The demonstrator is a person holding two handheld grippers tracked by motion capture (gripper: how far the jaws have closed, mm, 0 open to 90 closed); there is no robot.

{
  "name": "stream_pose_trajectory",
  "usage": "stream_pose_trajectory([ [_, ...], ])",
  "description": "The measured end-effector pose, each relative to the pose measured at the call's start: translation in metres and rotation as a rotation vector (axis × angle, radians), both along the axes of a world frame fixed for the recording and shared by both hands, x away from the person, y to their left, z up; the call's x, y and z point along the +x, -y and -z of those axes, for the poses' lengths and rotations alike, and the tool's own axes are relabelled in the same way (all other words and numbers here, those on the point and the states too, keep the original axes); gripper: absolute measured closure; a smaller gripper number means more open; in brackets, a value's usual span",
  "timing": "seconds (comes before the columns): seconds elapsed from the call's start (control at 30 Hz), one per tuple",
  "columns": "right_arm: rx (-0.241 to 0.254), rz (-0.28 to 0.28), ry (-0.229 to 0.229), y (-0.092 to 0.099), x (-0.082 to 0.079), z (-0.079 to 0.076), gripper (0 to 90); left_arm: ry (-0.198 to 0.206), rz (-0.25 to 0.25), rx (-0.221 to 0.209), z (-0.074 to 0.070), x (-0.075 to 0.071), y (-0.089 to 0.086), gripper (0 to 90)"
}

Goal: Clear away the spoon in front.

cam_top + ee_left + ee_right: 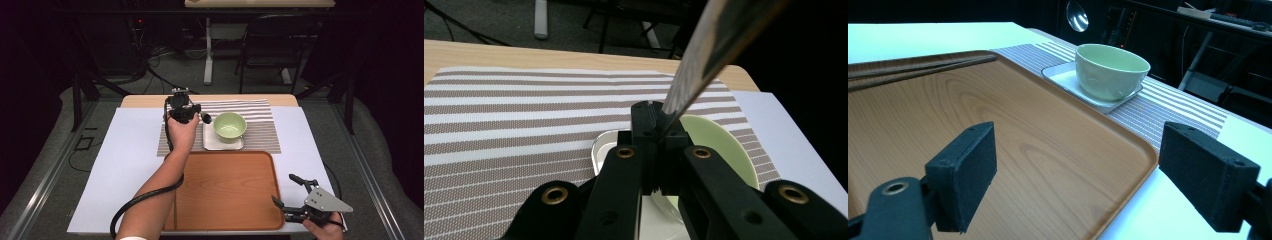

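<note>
The left tool point(196, 116) is clamped shut on a metal utensil handle point(704, 60), just beside the green bowl point(230, 126) on its white plate point(222, 144) near the table's far edge. The right tool point(289, 192) gapes wide, holding nothing, at the wooden tray's point(225, 190) near right corner.

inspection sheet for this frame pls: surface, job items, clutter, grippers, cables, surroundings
Surface: wooden table under a white sheet; striped placemat at the far side, brown tray nearer the person.
Job's things: green bowl upright on a white square plate on the placemat; a metal utensil in the left gripper, its end a spoon-like bowl in the right gripper view.
Clutter: nothing seen.
Grippers: left gripper shut on the utensil, beside the bowl; right gripper open, fingers empty, at the tray's near right corner.
Cables: left gripper's cable loops over the tray's near left edge.
Surroundings: dark room, chair and another table beyond.
</note>
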State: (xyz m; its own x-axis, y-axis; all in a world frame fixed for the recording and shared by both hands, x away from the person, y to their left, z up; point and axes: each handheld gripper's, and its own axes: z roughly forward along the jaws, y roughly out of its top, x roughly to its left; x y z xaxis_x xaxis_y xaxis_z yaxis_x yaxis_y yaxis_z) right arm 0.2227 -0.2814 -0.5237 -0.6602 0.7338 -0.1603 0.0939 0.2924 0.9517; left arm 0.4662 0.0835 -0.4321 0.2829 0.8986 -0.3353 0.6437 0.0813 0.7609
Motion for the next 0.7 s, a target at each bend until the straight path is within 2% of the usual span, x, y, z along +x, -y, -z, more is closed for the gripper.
stream_pose_trajectory([
  [0.7, -0.004, 0.002, 0.000, -0.001, 0.000, 0.000, 15.3, -0.027, 0.045, -0.008, 0.014, -0.044, -0.031, 89.3],
])
